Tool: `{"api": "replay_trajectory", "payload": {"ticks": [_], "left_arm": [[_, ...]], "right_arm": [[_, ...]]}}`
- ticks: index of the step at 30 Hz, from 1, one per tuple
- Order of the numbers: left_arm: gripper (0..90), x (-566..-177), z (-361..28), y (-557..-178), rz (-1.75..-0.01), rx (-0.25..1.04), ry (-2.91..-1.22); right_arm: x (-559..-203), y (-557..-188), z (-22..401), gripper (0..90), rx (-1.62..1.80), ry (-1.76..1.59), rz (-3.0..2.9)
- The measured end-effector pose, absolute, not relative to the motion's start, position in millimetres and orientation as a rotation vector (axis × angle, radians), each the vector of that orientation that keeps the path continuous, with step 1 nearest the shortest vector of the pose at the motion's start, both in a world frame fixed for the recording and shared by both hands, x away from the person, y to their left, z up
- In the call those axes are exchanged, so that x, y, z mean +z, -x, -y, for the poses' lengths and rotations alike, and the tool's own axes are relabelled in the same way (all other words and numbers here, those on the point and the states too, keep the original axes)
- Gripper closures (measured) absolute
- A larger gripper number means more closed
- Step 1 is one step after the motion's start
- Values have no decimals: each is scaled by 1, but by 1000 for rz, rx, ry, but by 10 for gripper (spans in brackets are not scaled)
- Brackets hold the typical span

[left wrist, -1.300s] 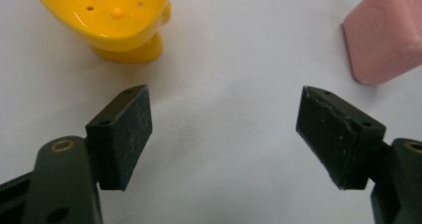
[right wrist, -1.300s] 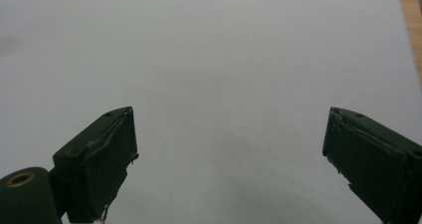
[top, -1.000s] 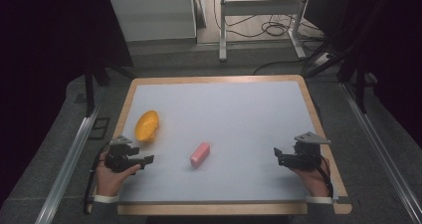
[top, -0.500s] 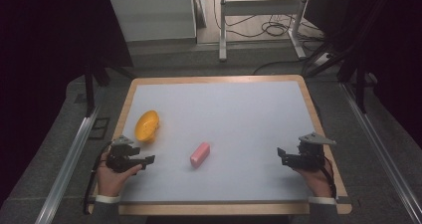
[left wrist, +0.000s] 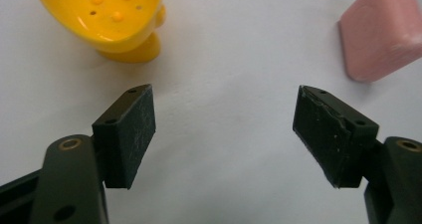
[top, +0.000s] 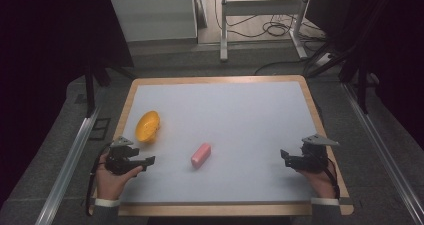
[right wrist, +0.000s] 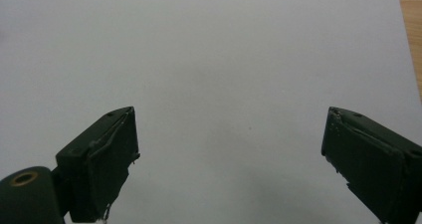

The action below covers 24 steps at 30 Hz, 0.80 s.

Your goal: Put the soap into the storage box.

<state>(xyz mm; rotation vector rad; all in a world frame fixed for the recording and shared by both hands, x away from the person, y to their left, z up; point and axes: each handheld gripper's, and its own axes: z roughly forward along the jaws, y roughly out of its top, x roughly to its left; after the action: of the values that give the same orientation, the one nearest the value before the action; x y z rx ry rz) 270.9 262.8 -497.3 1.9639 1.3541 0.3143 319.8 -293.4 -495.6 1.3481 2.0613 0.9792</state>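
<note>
Left gripper [left wrist: 224,134] jaws apart, empty, near the pink block [top: 201,155]; yellow dish [top: 148,126] beyond. Right gripper [right wrist: 229,159] apart too, well right of block.

The worktop [top: 250,115] is pale grey-white with a light wooden rim. The dish [top: 147,126] is bright yellow, dotted with small orange bumps inside. The block [top: 201,155] is plain pink. Both hand-held grippers are black.

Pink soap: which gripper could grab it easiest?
Probably the left gripper: it sits nearer the pink soap, jaws open, soap ahead in its view. The right gripper faces bare table.
</note>
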Motion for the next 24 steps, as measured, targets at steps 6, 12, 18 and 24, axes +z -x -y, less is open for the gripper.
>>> {"api": "replay_trajectory", "payload": {"ticks": [6, 12, 18, 24], "left_arm": [[243, -490, -261, -272, -1339, 322, -1965], [245, -486, -259, -274, -1321, 331, -1972], [245, -477, -258, -273, -1295, 338, -1971], [245, -469, -256, -274, -1307, 348, -1985]], "right_arm": [[-493, -320, 295, 75, 979, -1351, -2048], [-497, -320, 294, 75, 956, -1354, -2052], [-497, -318, 294, 75, 947, -1359, -2051], [-498, -318, 292, 75, 942, -1351, -2057]]}}
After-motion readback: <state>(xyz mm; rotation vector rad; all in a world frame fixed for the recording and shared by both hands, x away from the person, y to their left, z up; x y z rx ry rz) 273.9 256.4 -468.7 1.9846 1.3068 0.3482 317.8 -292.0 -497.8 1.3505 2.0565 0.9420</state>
